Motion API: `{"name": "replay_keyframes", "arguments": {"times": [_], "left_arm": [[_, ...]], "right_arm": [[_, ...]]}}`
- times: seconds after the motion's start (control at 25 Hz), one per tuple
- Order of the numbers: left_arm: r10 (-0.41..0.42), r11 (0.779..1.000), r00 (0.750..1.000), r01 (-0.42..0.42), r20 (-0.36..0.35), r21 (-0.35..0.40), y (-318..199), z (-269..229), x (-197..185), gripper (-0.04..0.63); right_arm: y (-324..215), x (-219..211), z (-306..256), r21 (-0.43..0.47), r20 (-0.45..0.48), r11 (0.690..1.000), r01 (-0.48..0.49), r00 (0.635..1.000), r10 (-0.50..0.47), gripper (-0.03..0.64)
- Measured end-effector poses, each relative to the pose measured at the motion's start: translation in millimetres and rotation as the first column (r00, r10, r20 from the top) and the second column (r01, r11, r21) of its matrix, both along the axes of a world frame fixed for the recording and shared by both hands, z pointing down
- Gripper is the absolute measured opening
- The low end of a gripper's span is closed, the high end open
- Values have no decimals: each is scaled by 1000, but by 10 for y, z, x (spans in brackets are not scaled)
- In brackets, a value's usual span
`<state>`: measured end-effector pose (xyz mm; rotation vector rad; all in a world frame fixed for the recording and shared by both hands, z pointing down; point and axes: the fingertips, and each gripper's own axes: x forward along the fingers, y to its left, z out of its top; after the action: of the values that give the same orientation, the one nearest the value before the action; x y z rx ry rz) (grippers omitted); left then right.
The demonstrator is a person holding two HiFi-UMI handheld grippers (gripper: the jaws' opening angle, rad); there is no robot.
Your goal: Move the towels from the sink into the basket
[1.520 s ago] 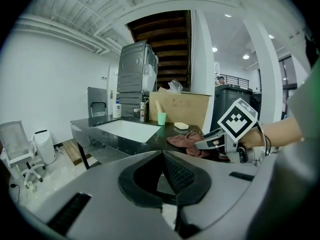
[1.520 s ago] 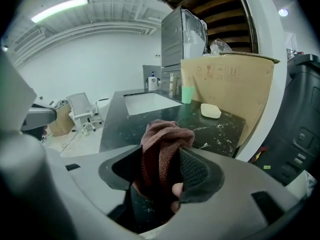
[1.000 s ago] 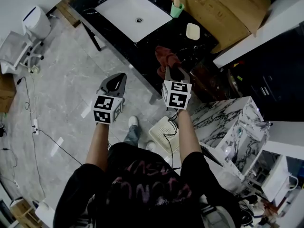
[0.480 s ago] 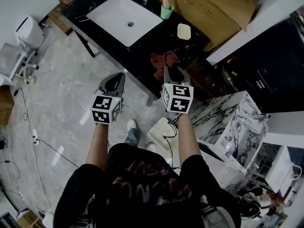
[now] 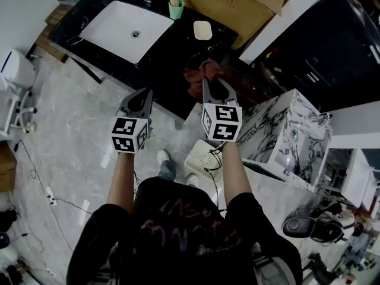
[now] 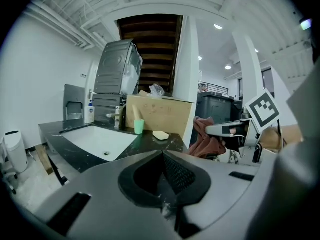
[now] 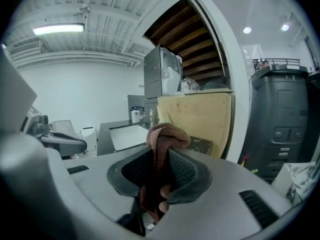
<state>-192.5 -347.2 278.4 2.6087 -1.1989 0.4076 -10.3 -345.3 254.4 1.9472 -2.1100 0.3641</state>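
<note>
Towel in right gripper, outside basket

Open above the sink and across the grey floor to its left and front. Crowded right of the sink along the back of the black counter by a green cup, a pale soap bar and a large cardboard box. Farther right of the sink, hemmed in by a marble block, leaving a narrow strip of floor taken up by the white basket.
</note>
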Motion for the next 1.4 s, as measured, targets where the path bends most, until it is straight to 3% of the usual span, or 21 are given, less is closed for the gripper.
{"name": "replay_keyframes", "arguments": {"times": [0.2, 0.36, 0.68, 0.84, 1.04, 1.4], "left_arm": [[115, 993, 993, -115, -14, 3, -12, -35, 505, 14], [233, 972, 972, -233, -21, 7, 94, -72, 1039, 14], [484, 875, 874, -484, -29, 26, 758, -145, 2276, 14], [561, 828, 828, -561, -17, 9, 1191, 4, 2736, 14], [583, 812, 813, -583, 6, -19, 1499, 204, 2953, 14], [612, 787, 790, -604, 36, -126, 1744, 806, 2854, 14]], "right_arm": [[239, 478, -61, 7, -3, 993, -115, 993, 115, 92], [560, 926, -107, 10, 1, 974, -226, 974, 226, 92], [1600, 1785, -53, -1, 28, 898, -441, 897, 440, 92], [2089, 2085, 144, -29, 51, 869, -494, 868, 495, 92], [2415, 2216, 400, -67, 61, 862, -502, 860, 506, 92], [2762, 2075, 1106, -192, 68, 837, -512, 844, 532, 92]]}}
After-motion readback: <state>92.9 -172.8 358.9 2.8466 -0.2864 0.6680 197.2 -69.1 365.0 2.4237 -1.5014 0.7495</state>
